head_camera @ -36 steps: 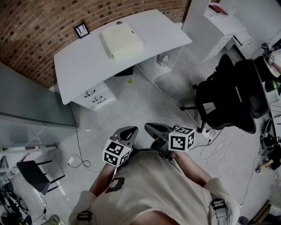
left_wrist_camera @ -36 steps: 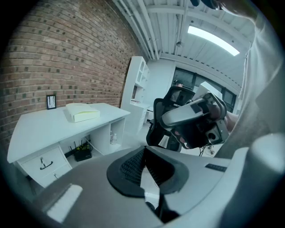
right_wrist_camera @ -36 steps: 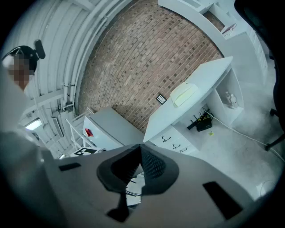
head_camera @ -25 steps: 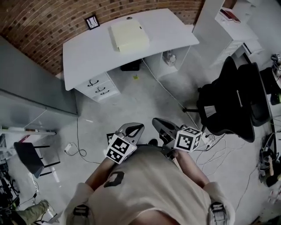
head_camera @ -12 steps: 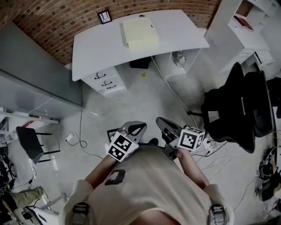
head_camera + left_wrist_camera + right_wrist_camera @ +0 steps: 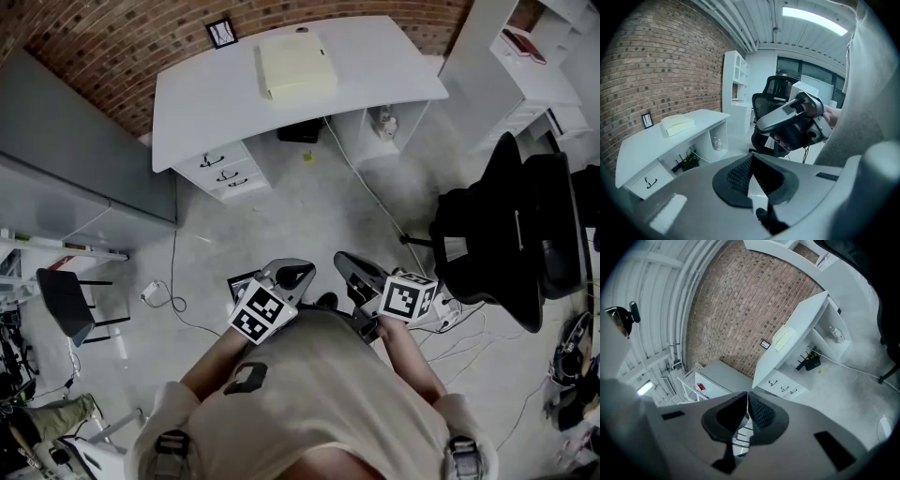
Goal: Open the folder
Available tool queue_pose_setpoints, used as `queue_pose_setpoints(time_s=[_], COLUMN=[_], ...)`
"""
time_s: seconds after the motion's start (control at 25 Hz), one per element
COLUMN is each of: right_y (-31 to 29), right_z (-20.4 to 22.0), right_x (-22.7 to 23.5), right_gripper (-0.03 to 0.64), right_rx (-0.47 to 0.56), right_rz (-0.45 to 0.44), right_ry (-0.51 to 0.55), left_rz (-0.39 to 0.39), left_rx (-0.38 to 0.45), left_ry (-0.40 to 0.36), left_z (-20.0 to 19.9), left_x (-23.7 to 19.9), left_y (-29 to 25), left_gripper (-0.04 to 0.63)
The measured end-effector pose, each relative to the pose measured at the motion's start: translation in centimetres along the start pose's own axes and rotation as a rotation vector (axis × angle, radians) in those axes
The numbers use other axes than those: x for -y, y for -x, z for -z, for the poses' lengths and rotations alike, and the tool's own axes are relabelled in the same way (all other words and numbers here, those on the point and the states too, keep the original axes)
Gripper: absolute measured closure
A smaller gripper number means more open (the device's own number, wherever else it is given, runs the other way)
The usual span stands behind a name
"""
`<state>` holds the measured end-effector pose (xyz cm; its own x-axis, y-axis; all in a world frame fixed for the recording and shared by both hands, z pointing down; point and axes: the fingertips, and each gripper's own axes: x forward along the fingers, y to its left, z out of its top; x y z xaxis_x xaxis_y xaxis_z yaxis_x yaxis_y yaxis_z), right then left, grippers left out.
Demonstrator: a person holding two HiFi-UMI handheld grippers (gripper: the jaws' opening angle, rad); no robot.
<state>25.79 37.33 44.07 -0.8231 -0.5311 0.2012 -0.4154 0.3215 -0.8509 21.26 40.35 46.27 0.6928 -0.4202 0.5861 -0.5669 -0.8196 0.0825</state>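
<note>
Closed and empty, the left claw (image 6: 286, 274) and right claw (image 6: 349, 266) sat far from the pale yellow flat folder (image 6: 297, 65) on the white surface (image 6: 211, 108); closed tips might merely shove it.

Folder (image 6: 296, 64) is showing pale yellow, bench (image 6: 384, 70) is reading white, wall (image 6: 94, 37) is showing red-brown brick pattern, chair (image 6: 502, 234) is showing black.

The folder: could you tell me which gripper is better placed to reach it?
Left, slightly: the folder sits nearly straight ahead of the left gripper, the right gripper further aside; both shut, far off.
</note>
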Motion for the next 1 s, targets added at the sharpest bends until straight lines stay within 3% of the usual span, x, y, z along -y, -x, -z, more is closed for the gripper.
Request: queue_pose_setpoints(time_s=[0.36,1.0], right_y=[-0.9,-11.2], right_z=[-1.8,-5.0], right_x=[1.6,-0.5], right_gripper=[0.611,0.611], right_rx=[0.019,-0.075], right_rz=[0.063,0.1], right_ry=[-0.012,0.089], left_rz=[0.018,-0.019], left_rx=[0.024,0.137], left_ry=[-0.047,0.026], left_z=[-1.3,-2.6], left_x=[-2.5,-14.7], left_y=[-1.9,1.7], left_gripper=[0.592,0.592])
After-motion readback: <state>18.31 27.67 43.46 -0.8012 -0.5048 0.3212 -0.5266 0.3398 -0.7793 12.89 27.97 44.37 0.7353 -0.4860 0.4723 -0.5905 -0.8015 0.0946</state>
